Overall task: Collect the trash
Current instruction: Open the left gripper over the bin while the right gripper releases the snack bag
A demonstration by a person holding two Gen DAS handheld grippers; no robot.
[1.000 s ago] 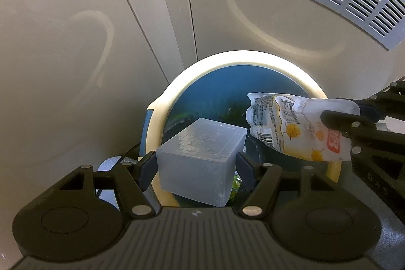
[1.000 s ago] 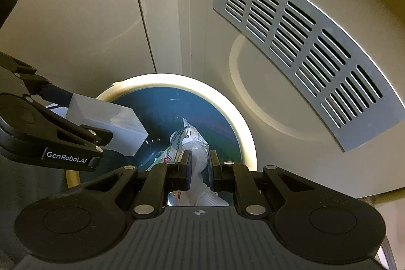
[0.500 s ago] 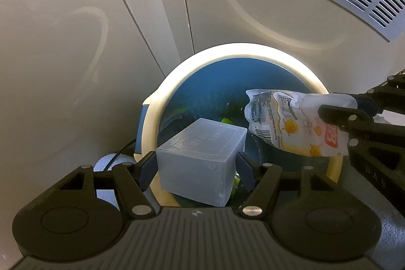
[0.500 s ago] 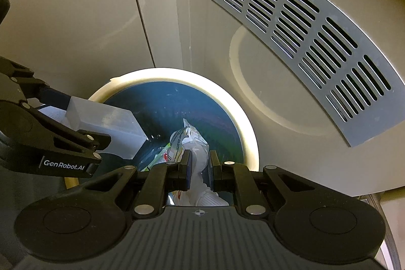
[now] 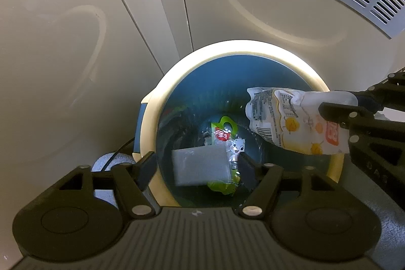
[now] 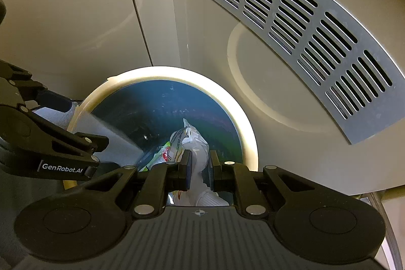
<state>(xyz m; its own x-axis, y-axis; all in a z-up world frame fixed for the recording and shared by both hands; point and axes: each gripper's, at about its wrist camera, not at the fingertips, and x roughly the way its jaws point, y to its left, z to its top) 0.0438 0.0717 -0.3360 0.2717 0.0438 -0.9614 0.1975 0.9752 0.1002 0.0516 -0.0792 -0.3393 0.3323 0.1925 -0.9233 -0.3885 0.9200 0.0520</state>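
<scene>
Over a round bin point(image 5: 152, 118) with a cream rim and blue inside, the left gripper point(image 5: 197, 166) hangs with its jaws spread; they have just been opening, and nothing is between them. A frosted box point(image 5: 200, 166) appears blurred inside the bin, above green wrappers point(image 5: 224, 128) at the bottom. From the right, the right gripper point(image 6: 198, 163) is clamped on a white and yellow pouch point(image 5: 291, 123) above the bin's opening. A grey vent grille point(image 6: 303, 34) sits on the beige wall behind.
</scene>
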